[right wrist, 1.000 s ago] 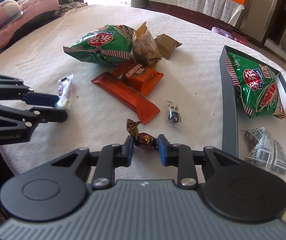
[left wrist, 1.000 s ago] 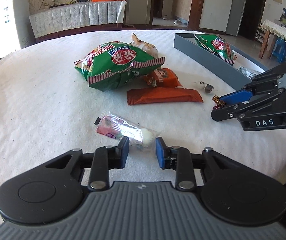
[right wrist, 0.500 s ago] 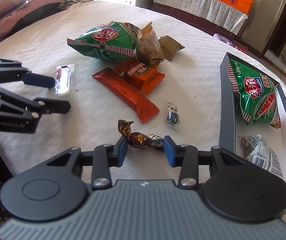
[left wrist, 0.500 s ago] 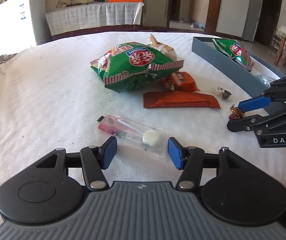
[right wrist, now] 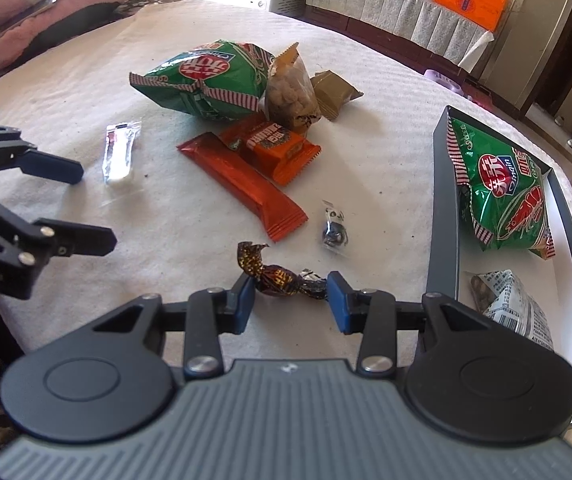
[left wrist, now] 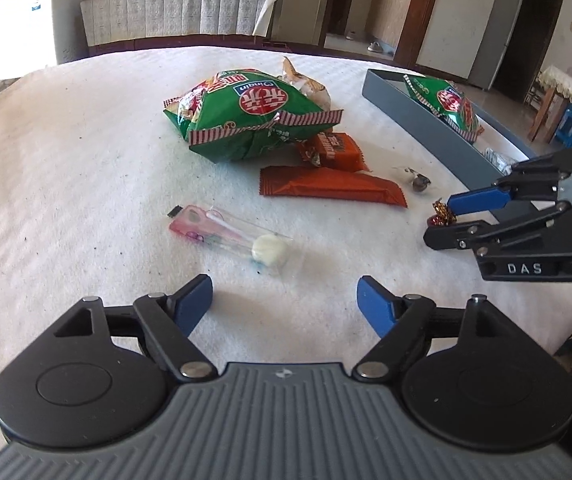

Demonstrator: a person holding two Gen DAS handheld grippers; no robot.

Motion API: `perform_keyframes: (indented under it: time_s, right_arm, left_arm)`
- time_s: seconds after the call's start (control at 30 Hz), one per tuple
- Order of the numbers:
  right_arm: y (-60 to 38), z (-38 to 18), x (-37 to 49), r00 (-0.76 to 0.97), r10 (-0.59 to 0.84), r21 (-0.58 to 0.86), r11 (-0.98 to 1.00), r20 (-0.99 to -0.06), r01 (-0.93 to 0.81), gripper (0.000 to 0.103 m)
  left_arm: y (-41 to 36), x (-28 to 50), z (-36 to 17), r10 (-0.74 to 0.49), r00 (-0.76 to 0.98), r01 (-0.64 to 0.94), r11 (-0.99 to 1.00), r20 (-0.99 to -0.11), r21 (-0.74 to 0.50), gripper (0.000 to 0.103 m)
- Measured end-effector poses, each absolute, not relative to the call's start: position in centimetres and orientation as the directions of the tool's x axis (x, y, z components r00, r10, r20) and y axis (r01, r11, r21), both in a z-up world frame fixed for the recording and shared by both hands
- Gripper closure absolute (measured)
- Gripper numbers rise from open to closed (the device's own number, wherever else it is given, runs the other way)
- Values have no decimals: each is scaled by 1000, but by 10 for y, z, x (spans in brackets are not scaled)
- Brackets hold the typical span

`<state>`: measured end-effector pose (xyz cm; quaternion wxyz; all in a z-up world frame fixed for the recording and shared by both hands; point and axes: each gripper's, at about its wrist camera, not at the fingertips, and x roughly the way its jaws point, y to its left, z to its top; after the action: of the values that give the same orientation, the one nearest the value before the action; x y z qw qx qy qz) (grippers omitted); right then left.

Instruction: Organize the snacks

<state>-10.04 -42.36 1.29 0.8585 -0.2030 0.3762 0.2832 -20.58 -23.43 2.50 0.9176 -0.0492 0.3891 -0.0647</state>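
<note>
On the white tablecloth [left wrist: 66,184], the left gripper [left wrist: 285,300] gapes wide near the clear-wrapped sweet [left wrist: 230,234], while the right gripper [right wrist: 290,298], part open, straddles the brown twist-wrapped candy [right wrist: 280,278] without pinching it.

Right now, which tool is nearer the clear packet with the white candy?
Left. The left tool sits open just short of the clear packet; the right tool is off to its right, straddling the brown candy.

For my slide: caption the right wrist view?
Open right gripper straddles a wrapped candy beside the tray.
</note>
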Motion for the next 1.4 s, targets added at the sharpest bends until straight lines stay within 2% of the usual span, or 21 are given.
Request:
perform_keyframes:
  time_s: [0.2, 0.27, 0.3, 0.37, 0.57, 0.83, 1.0, 1.07, 1.2, 1.33, 1.4]
  right_arm:
    - [-421, 13, -101, 555, 335, -142, 749, -761, -647, 61]
    - [-421, 13, -102, 556, 336, -142, 749, -760, -647, 61]
    - [-421, 14, -102, 555, 338, -140, 749, -760, -647, 61]
    - [-422, 14, -102, 556, 339, -140, 749, -759, -648, 61]
    - [-424, 14, -104, 561, 336, -153, 743, -757, -652, 61]
    - [-418, 12, -106, 590, 323, -213, 719, -739, -661, 60]
    - [-416, 11, -103, 585, 336, -206, 714, -738, -670, 61]
    - [-418, 12, -99, 566, 358, -160, 726, -742, -669, 61]
    - [-419, 15, -96, 539, 393, -92, 739, -745, -668, 77]
    - [-428, 19, -91, 482, 465, 49, 755, -742, -653, 76]
    - [-425, 17, -91, 486, 463, 43, 756, -741, -654, 76]
  left_arm:
    - [-232, -188, 24, -154, 715, 38, 983, -682, -182, 23]
    - [-232, -183, 25, -150, 723, 30, 982, -675, -186, 38]
    - [-232, -180, 25, -145, 728, 26, 983, -670, -184, 42]
    - [-232, -176, 24, -140, 732, 27, 984, -666, -177, 59]
    - [-232, -174, 23, -151, 729, 56, 985, -667, -162, 76]
    - [-239, -177, 21, -135, 724, 91, 991, -676, -100, 75]
    - [-242, -177, 21, -125, 724, 97, 992, -679, -80, 70]
    - [-243, -177, 21, -122, 725, 105, 992, -678, -67, 70]
    - [-238, -179, 23, -139, 718, 105, 990, -682, -91, 77]
    - [-235, -183, 24, -156, 710, 115, 988, -686, -106, 79]
    - [-239, -183, 22, -138, 717, 121, 990, -683, -73, 79]
